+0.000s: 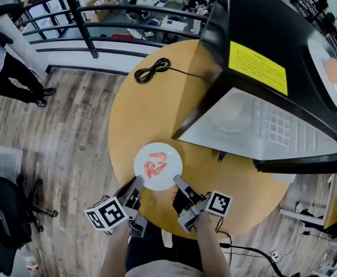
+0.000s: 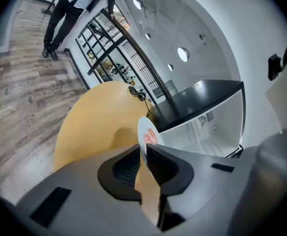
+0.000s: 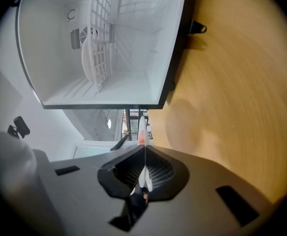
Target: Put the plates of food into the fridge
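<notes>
You are holding the white plate by its near edge with both tools. The left gripper is pinching the rim on its left side and the right gripper is pinching the rim on its right. In each gripper view the jaws are closing tight on the thin white edge, which is running straight between the ribbed pads. The plate is carrying a small heap of orange-red food and is sitting level over the near part of the round wooden table. It is casting a soft shadow on the wood, so it is hanging clear of the tabletop. Beyond it and to your right, the black fridge is standing open on the table with its white inside facing you. A yellow label is showing on its dark top. Inside, another plate is resting against a white wire shelf; whether it is holding anything, I cannot tell. A coiled black cable is lying on the far side of the table, well apart from the plate you are gripping. Off to the left, a person in dark trousers is standing on the wood-plank floor beside a dark railing.
</notes>
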`<state>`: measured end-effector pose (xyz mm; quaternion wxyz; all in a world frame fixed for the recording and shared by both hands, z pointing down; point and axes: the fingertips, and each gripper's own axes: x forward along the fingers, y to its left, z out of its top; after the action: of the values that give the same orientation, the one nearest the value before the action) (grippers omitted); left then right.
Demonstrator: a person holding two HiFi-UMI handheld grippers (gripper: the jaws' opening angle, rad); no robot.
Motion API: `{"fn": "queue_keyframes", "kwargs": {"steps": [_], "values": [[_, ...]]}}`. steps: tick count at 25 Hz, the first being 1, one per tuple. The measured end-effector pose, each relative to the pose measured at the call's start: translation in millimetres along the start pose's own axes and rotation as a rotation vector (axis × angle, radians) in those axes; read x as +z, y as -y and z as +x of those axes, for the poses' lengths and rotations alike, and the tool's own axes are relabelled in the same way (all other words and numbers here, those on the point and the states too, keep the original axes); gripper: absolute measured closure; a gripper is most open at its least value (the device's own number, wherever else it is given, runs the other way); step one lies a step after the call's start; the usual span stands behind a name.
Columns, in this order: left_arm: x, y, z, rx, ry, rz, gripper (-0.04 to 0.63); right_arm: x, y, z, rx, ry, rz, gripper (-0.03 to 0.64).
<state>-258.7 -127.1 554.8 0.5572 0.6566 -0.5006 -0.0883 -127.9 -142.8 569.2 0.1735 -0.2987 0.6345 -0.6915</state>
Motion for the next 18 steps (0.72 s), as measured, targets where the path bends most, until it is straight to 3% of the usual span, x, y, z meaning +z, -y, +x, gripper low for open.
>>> {"fn": "queue_keyframes", "kwargs": {"steps": [7, 12, 18], "values": [[-36.0, 67.2, 11.5, -0.088, -0.012, 0.082, 0.551, 31.6, -22.4, -68.9, 0.06, 0.074, 0.021, 0.598], [-61.3, 111.8, 29.4, -0.15, -0.009, 0.131, 0.549, 62.1, -37.5, -113.9, 0.094, 0.14, -0.02, 0.598], [-90.1, 162.2, 47.0, -0.208, 0.01, 0.122, 0.549, 93.8, -52.4, -165.2, 0.111, 0.213, -0.035, 0.598]]}}
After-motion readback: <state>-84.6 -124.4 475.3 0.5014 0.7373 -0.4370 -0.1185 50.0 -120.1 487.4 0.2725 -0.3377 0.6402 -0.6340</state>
